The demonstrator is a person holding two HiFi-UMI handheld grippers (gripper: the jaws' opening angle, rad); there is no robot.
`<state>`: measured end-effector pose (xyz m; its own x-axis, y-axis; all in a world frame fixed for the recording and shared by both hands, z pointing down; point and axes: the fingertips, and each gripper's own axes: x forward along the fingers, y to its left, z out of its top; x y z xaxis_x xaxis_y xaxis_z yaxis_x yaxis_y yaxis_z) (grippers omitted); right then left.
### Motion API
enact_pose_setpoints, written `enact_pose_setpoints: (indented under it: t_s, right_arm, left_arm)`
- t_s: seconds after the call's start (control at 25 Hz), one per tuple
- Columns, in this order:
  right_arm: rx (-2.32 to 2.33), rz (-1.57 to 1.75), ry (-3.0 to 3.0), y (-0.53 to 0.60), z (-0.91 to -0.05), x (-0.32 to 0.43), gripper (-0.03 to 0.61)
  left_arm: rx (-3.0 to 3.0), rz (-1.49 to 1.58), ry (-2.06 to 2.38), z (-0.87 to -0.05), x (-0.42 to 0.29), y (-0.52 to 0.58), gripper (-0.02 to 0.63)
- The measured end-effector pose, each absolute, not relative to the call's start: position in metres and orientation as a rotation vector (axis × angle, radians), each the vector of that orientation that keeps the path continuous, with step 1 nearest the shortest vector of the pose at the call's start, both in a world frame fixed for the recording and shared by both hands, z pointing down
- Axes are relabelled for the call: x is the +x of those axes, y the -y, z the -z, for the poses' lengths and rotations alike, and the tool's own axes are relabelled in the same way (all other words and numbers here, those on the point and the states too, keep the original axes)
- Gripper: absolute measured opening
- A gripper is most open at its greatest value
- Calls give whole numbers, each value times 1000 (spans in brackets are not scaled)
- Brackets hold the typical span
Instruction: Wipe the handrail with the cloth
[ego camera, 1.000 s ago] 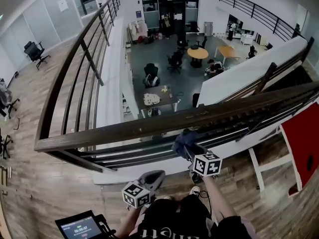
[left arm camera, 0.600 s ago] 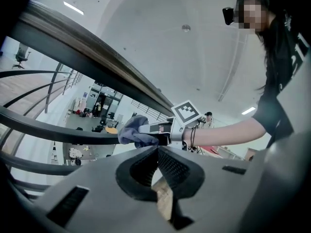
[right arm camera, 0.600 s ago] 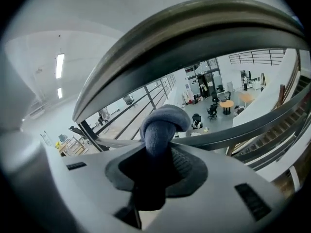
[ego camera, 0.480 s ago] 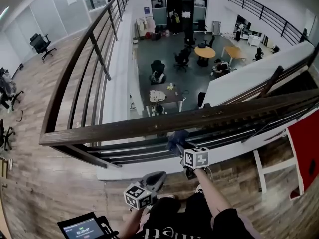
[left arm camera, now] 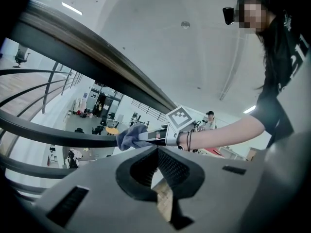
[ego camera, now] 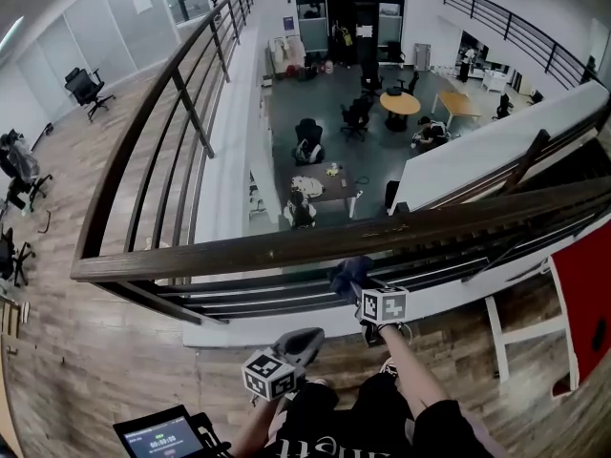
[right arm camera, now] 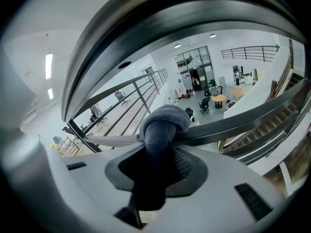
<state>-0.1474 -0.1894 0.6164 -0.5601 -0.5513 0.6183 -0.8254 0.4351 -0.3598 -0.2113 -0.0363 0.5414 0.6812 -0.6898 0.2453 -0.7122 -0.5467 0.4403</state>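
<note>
A dark wooden handrail (ego camera: 315,239) runs across the head view, topping a balcony railing with dark metal bars. My right gripper (ego camera: 355,286) is shut on a bunched blue-grey cloth (ego camera: 347,274), held just under the handrail against the upper bars. In the right gripper view the cloth (right arm camera: 163,125) bulges out of the jaws below the rail (right arm camera: 165,38). My left gripper (ego camera: 298,343) hangs lower, near the person's body, with its jaws closed on nothing. The left gripper view shows the rail (left arm camera: 97,67) overhead and the cloth (left arm camera: 129,136) beyond its jaws.
Beyond the railing is a drop to a lower floor with tables (ego camera: 399,103) and chairs. A second railing (ego camera: 158,113) runs off at the left along a wooden floor. A red panel (ego camera: 584,284) stands at the right. A tablet screen (ego camera: 158,435) sits at bottom left.
My right gripper and the cloth shifted slightly left under the handrail, then a little back right. The left gripper stayed low, with only small drift.
</note>
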Motion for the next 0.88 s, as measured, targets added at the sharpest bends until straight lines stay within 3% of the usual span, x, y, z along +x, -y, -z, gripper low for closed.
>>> enact_pose_setpoints:
  t_s: [0.68, 0.88]
  right_arm:
    - [1387, -1021, 2153, 299, -643, 167, 103]
    - [1477, -1029, 2111, 329, -640, 244, 103]
  left_arm:
    - [2408, -108, 949, -552, 45, 132, 2]
    - [2418, -116, 898, -549, 89, 153, 2]
